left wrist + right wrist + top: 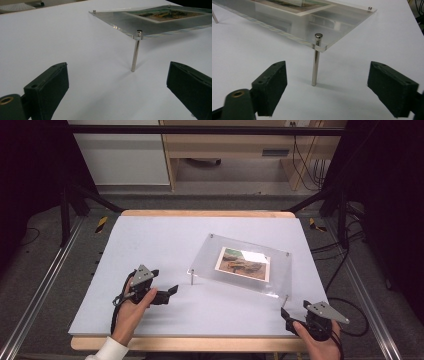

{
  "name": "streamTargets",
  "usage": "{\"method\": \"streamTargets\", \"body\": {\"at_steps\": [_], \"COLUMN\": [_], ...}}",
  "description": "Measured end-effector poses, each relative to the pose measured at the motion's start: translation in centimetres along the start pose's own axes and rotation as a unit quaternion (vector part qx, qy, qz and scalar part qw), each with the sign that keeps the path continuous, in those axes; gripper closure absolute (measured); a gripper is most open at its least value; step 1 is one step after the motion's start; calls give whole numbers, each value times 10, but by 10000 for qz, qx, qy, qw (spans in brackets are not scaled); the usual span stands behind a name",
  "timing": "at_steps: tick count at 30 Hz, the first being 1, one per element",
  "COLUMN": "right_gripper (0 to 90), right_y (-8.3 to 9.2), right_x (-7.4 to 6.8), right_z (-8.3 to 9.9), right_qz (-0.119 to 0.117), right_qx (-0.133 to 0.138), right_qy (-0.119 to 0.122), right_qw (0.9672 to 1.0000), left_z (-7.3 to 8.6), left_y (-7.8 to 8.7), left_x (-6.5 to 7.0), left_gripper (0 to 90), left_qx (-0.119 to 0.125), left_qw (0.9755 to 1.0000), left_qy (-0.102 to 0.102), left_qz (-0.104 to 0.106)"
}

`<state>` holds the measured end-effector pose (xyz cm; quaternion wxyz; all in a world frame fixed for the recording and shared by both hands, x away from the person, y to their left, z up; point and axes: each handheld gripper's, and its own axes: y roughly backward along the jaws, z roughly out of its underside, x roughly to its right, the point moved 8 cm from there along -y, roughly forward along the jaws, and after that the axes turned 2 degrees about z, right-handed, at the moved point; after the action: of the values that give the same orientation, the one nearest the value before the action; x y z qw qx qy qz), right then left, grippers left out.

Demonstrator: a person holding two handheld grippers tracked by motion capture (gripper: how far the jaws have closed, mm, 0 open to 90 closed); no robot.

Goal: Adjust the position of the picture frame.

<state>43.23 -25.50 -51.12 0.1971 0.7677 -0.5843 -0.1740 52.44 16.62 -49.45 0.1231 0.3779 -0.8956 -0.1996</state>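
A clear acrylic frame (250, 251) with a picture (243, 263) inside stands tilted on thin metal legs on the white table (150, 240). My left gripper (172, 291) is open, low on the table, facing the frame's near-left leg (193, 276). From the left gripper view that leg (135, 53) stands ahead between the wide-apart jaws, under the frame's corner (140, 35). My right gripper (285, 314) is open at the front right, just short of the near-right leg (286, 299). In the right gripper view the leg (315, 61) rises between the jaws to the frame's corner (322, 43).
The white sheet ends on a wooden table edge (200, 344) at the front. Metal rails (40, 285) run along both sides. Cables (345, 310) lie on the floor to the right. A wooden cabinet (240, 145) stands beyond the table.
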Motion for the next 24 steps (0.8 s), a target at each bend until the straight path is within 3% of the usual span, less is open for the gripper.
{"method": "streamTargets", "body": {"at_steps": [7,12,19,24], "right_gripper": [342,395,388,342], "right_y": [0,-4,-12,-18], "right_x": [-1,-4,-7,-3], "right_z": [1,1,-1,-2], "right_qz": [-88,-158,-188,-36], "right_qx": [45,101,95,113], "right_qy": [41,43,-47,-142], "right_qw": [9999,9998,9998,9998], "left_z": [3,3,4,2], "left_y": [-3,-6,-11,-11], "left_x": [5,11,23,30], "left_gripper": [49,50,51,65], "left_qx": [-71,-59,-121,-57], "left_qw": [9997,9991,9987,9985], "left_qy": [-214,-418,-432,-466], "left_qz": [13,58,259,294]}}
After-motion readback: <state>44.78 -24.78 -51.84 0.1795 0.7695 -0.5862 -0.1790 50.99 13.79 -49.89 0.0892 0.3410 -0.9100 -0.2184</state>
